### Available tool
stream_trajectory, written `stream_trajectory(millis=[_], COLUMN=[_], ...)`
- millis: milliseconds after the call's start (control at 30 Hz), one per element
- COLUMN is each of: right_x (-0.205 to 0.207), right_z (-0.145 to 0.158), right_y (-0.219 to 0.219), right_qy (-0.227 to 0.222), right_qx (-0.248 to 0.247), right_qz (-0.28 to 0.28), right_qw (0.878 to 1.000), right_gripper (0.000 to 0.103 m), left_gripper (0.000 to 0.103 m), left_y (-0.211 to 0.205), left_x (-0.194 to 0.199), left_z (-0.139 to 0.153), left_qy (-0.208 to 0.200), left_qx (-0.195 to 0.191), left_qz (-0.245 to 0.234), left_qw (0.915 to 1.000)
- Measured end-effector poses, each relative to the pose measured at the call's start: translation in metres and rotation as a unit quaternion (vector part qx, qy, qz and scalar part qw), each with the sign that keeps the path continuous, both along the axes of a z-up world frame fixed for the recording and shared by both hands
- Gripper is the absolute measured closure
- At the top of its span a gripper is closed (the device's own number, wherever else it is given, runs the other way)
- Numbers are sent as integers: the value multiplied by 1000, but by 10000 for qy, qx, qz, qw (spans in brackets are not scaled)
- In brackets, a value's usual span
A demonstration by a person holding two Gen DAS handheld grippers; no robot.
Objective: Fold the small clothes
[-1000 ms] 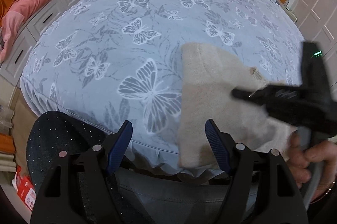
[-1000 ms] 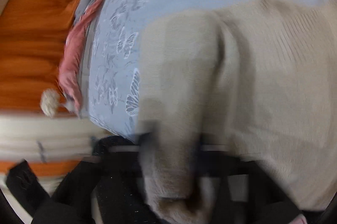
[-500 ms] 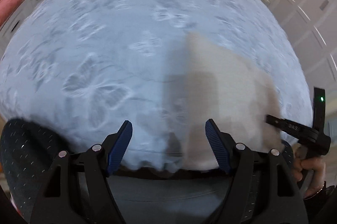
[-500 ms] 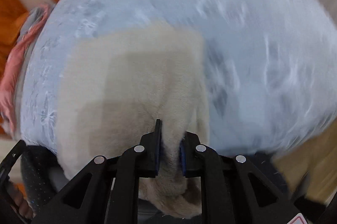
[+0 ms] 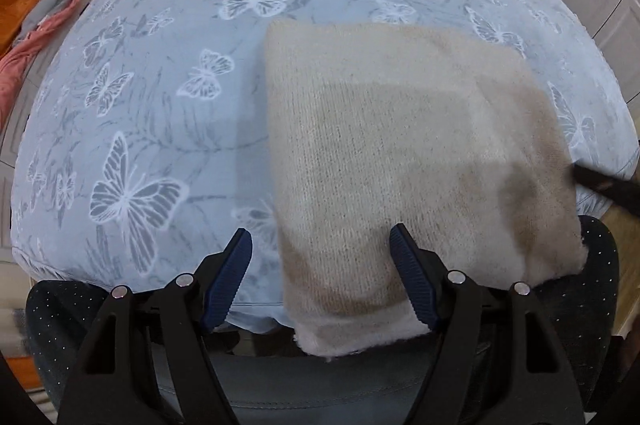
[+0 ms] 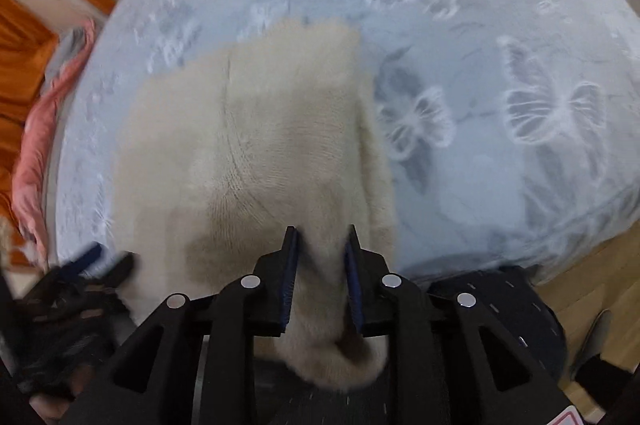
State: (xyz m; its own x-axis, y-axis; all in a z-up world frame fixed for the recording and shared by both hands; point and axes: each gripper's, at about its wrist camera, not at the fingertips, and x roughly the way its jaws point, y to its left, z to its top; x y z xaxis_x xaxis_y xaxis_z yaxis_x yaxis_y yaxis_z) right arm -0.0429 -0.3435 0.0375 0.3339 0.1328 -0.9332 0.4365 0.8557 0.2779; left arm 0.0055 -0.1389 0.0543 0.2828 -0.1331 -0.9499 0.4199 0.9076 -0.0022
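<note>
The right gripper has its blue ribbed pads on either side of a bunched fold of the cream knit garment; the jaws are opening, and thin gaps show between pads and wool, so the cloth sits between them without being pinched. That fold hangs down past the black fingers into a soft rounded lump at the near edge of the bed.

The left gripper stands wide and released. Its right pad lies over the garment's near left corner, its left pad over bare bedspread, and whether either touches the cloth I cannot tell.

The garment is a fuzzy, ribbed knit folded into a rough rectangle, lying at the near edge of the bed with its near margin drooping over the side. A curved seam line runs across its top layer in the right wrist view. Its near edge is fluffy and frayed-looking.

Beneath it spreads a pale blue bedspread printed with white and grey butterflies, smooth and taut. In the right wrist view the print is smeared by blur. At the far left a pink cloth drapes off the bed's side, partly cut off by the lens rim. The right gripper's tip shows only as a dark blurred sliver at the right in the left wrist view.
</note>
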Motion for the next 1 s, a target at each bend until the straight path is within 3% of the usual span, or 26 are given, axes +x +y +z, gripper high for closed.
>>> stream_trajectory(millis=[67,133,200,267,333,400,467,633,700,800,900,967,1000], right_x=[-14,-20,-14,-8,-4,-6,-8,-9,-3,6,7,4,6], right_z=[29,47,47,27,-20,-43,-29,27,15,-44,-18,17,24], right_y=[1,10,22,31,38,42,42,40,41,40,45,51,53], right_qy=[-333,-561,-542,-176,706,972,844,2,174,996,700,71,-58], right_qx=[-343,-467,-522,-635,-525,-565,-602,-762,-746,-590,-759,-692,-611], right_qz=[-173,-2,308,541,735,769,640,442,535,754,654,618,658], right_qw=[9987,9973,9967,9964,9934,9907,9926,9961,9956,9904,9925,9957,9959], right_gripper=[77,78,78,79,79,79,79,80,80,80,76,73,63], left_gripper=[34,34,34,34,34,34,34,34,34,34,34,34,34], left_y=[2,1,0,-2,-3,-3,-3,-3,-3,0,14,26,33], left_x=[0,1,-1,-2,-4,-6,-6,-5,-5,-5,-1,3,5], left_z=[-1,-2,-1,0,0,1,2,0,0,3,8,5,2], left_qy=[14,12,-30,-85,-57,-105,-196,-162,-143,-153,-131,12,134], left_qx=[-12,0,33,75,81,119,138,148,128,105,-60,-174,-205], left_qz=[24,28,15,-24,-59,-68,-90,-97,-92,-80,102,260,320], left_qw=[10000,10000,10000,9999,9999,9999,9997,9997,9998,9998,9998,9995,9992])
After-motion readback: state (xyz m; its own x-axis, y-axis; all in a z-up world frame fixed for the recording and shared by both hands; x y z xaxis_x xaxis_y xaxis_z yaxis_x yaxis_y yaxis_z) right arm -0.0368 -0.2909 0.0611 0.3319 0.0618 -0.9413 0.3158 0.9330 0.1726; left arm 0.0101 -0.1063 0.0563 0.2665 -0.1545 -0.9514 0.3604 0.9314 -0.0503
